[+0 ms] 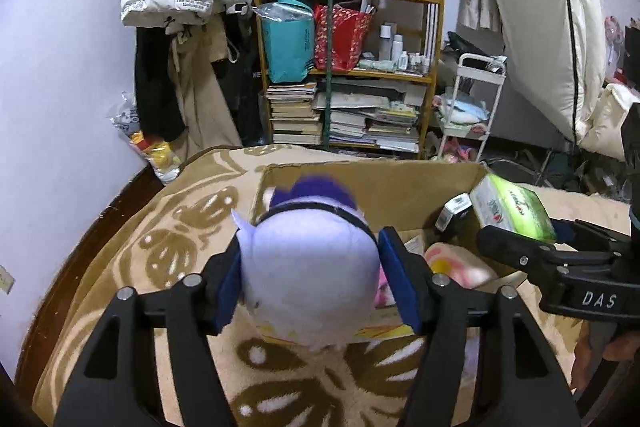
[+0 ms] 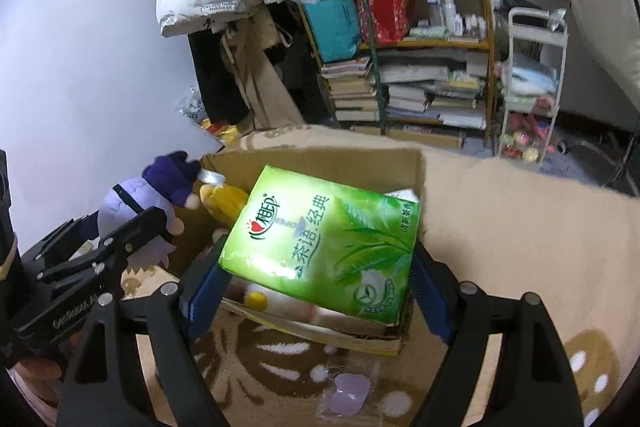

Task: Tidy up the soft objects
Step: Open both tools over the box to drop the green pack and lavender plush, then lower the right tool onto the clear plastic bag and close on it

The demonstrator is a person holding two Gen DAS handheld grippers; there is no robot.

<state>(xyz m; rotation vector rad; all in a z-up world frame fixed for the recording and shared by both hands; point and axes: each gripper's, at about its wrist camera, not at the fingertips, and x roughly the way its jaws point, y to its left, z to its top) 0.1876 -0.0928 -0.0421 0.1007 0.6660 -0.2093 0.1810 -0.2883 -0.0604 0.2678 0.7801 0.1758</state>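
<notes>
Left wrist view: the left gripper [image 1: 310, 279] is closed on a pale lavender plush toy [image 1: 310, 267] with a dark purple top, its blue-padded fingers [image 1: 400, 283] pressing both sides of the rounded body. The toy is held above the near left part of an open cardboard box [image 1: 360, 183] that stands on a beige patterned blanket [image 1: 188, 227] covering the bed. Inside the box lie a pink and cream soft item [image 1: 460, 263] and a small dark carton [image 1: 454, 213]. The right gripper [image 1: 516, 239] enters from the right edge, holding a green tissue pack [image 1: 512, 207] over the right side of the box. A wooden shelf unit [image 1: 348, 67] with books stands beyond the far edge of the bed. Right wrist view: the right gripper [image 2: 320, 259] grips the green tissue pack [image 2: 328, 243] between its fingers [image 2: 206, 291], the pack tilted above the cardboard box [image 2: 320, 159]. A yellow soft item [image 2: 224, 203] rests in the far left corner of the box. The left gripper [image 2: 132, 227] holds the plush toy [image 2: 136, 203] at the left wall of the box. A small clear packet with a lavender item [image 2: 346, 393] lies on the blanket [image 2: 500, 227] near the front of the box.
</notes>
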